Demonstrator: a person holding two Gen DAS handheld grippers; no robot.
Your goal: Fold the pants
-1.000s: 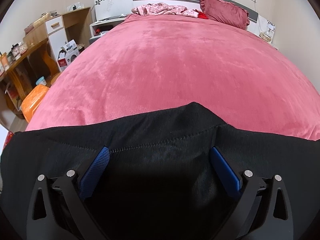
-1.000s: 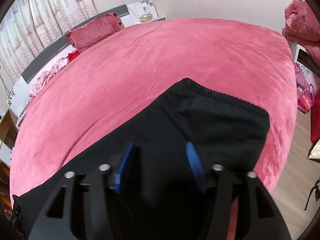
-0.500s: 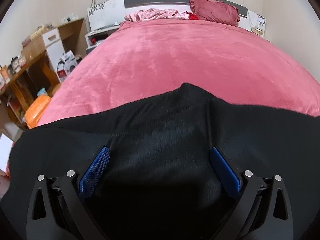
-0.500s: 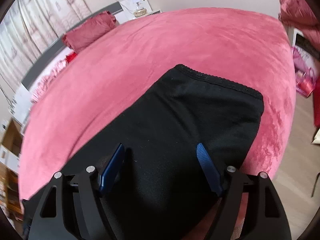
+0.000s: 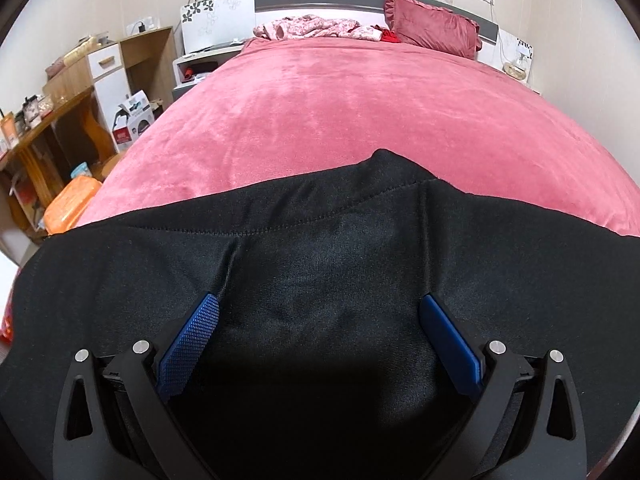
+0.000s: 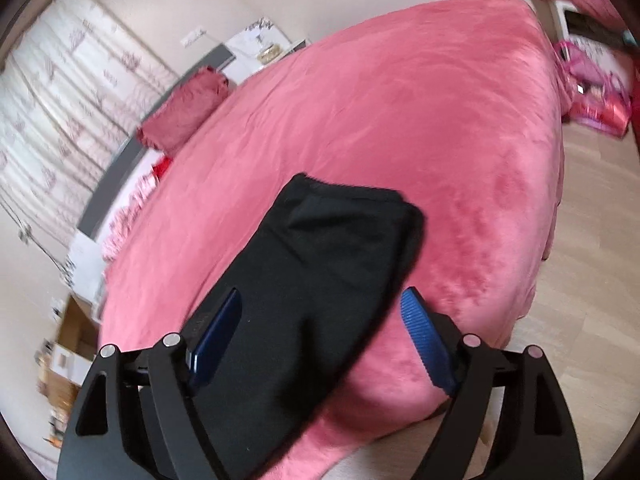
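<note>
Rolling and pulling back off the black pants (image 6: 320,280), the right tongs (image 6: 320,312) are opening wide and empty while the left tongs (image 5: 320,320) are hanging wide over the cloth, awaiting a fresh grip for the next fold.

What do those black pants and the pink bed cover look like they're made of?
The black pants look like a fine knit, perhaps polyester jersey: a faint sheen, a visible knit grain and a stitched seam. The pink bed cover looks like plush fleece or velvet, with a soft nap that shows lighter and darker brushed patches.
</note>
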